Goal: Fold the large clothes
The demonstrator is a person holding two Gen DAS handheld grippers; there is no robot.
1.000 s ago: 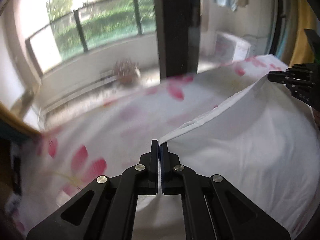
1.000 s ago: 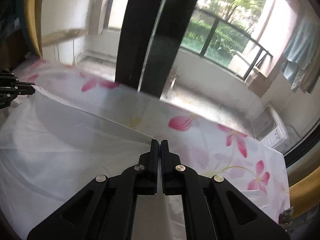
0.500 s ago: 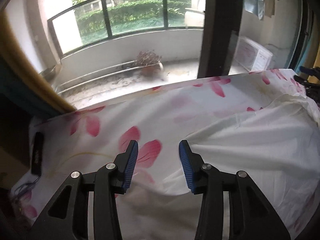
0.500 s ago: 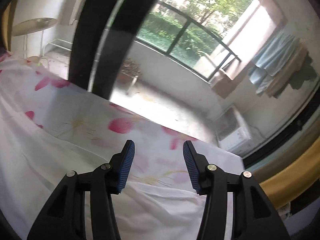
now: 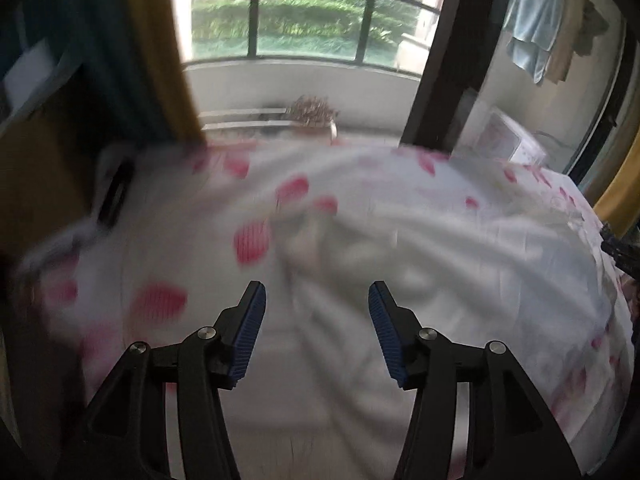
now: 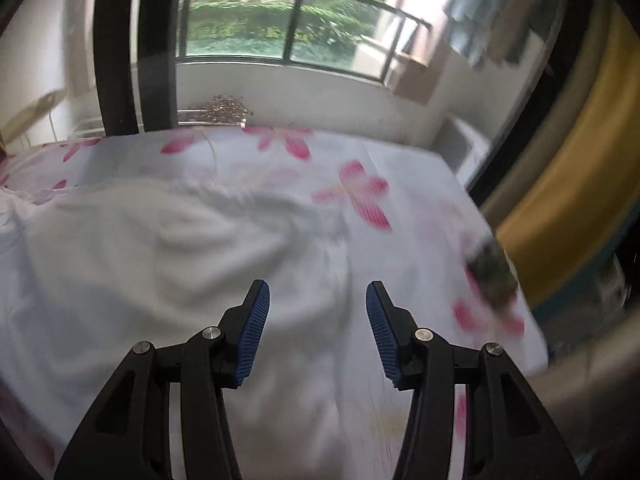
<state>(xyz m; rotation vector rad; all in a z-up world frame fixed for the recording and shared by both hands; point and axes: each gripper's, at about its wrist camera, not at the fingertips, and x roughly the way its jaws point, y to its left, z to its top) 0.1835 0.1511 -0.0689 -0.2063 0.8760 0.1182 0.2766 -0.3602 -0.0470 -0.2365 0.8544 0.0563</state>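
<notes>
Both grippers have let go since a second ago: left gripper jaws just widened, right gripper apart, both empty; I see white garment crumpled on flowered bedsheet

We're looking out over a bed with a white sheet printed with pink flowers, pushed right up against big glass doors with thick dark frames. Past the glass there's a balcony with a dark metal railing, a dried-out potted plant on its floor, green hedges beyond, and laundry hanging up on the right. Daylight comes in pretty bright, and a mustard-yellow curtain hangs at the right side, though the edges are blurry.
</notes>
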